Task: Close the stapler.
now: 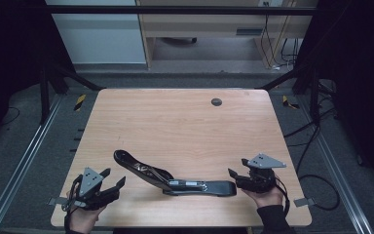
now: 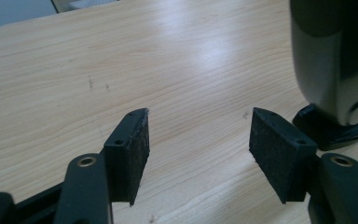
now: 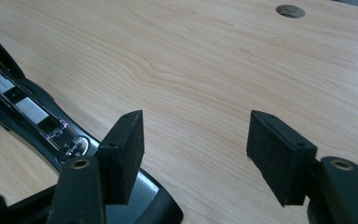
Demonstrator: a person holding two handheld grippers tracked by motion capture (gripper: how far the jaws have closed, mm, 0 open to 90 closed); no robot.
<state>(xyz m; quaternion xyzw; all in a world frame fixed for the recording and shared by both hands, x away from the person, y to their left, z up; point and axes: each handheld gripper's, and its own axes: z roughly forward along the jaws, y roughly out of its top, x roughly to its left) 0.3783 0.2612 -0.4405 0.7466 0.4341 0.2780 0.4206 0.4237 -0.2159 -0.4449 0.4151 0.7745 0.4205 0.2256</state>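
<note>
Overhead, a light wooden table (image 1: 185, 122) with rounded corners takes up the middle of the high view, its pale grain running across the frame. A small round grommet hole (image 1: 216, 102) sits near the table's far edge, right of centre; the same hole appears at the top right of the right gripper view. Around the table lies grey carpeted floor (image 1: 39, 161), with metal rails (image 1: 17, 168) running down the left and right sides of the frame and yellow-and-black tape marks near the table's far corners. Black frame posts rise at either side, a dark bar crosses the top, and beyond it stand a pale cabinet (image 1: 97, 31) and a wooden desk (image 1: 214, 24) with cables hanging at its right.

A long black stapler (image 1: 175, 179), opened out flat, lies in the lower middle of the high view: its upper arm angles up to the left, its base stretches right along the near edge. The metal staple channel shows in the right gripper view at the left.

The left gripper (image 1: 114, 179), at the lower left, is held in a hand with its jaws spread wide and nothing between them; bare wood shows in the gap, and the stapler's glossy end stands just beyond at the upper right of its own view. The right gripper (image 1: 234, 174), at the lower right, also gapes wide and grips nothing; the stapler's base end lies just beside and under one jaw.
</note>
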